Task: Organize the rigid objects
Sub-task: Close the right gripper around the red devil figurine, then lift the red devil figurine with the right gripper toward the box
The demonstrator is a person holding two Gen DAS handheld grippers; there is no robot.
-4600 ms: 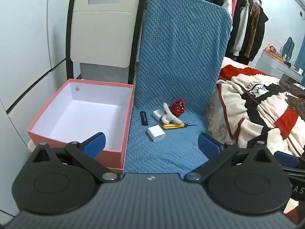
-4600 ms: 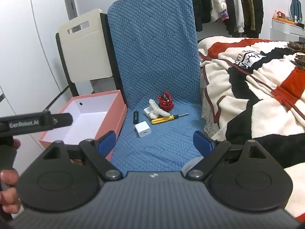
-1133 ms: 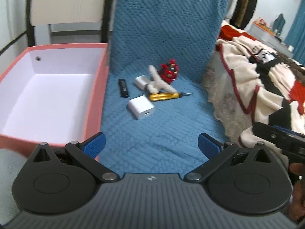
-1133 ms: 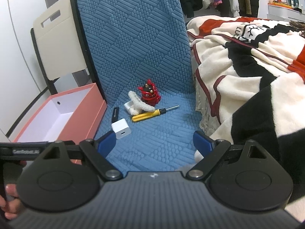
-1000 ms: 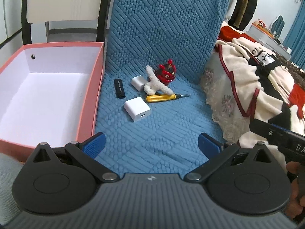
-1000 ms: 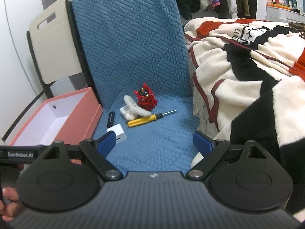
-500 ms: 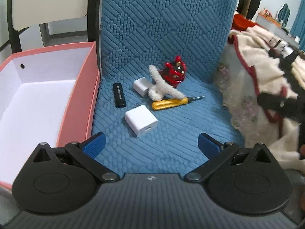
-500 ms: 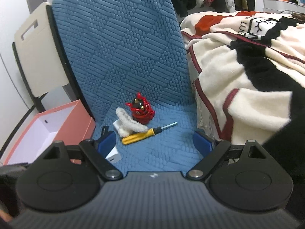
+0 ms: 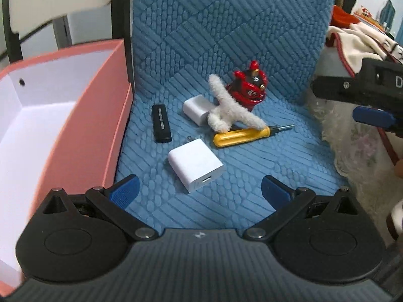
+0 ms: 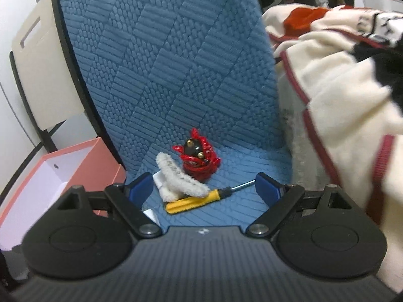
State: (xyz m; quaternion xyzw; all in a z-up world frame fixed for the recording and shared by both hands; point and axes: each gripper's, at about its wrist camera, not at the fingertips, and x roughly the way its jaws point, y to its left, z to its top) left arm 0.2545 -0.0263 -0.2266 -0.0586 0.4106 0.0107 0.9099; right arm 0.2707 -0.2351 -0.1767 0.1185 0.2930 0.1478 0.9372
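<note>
Where pink box (image 9: 95, 115) edges blue cushion (image 9: 252, 166), both tools, left tool (image 9: 199, 188) and right tool (image 10: 204, 185), jaws spread, empty

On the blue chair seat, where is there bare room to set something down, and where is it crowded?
Bare seat shows along the front, between the near white charger and the lace-edged blanket. The pink box shows only its white floor. Crowded: the back middle, where the far charger, fuzzy white piece, red figurine, yellow screwdriver and black stick cluster.

Ribbed blue cloth seat cover (image 9: 252, 166), glossy red figurine (image 9: 248, 89), smooth white plastic charger (image 9: 195, 167), fuzzy white strip (image 9: 230, 105).
</note>
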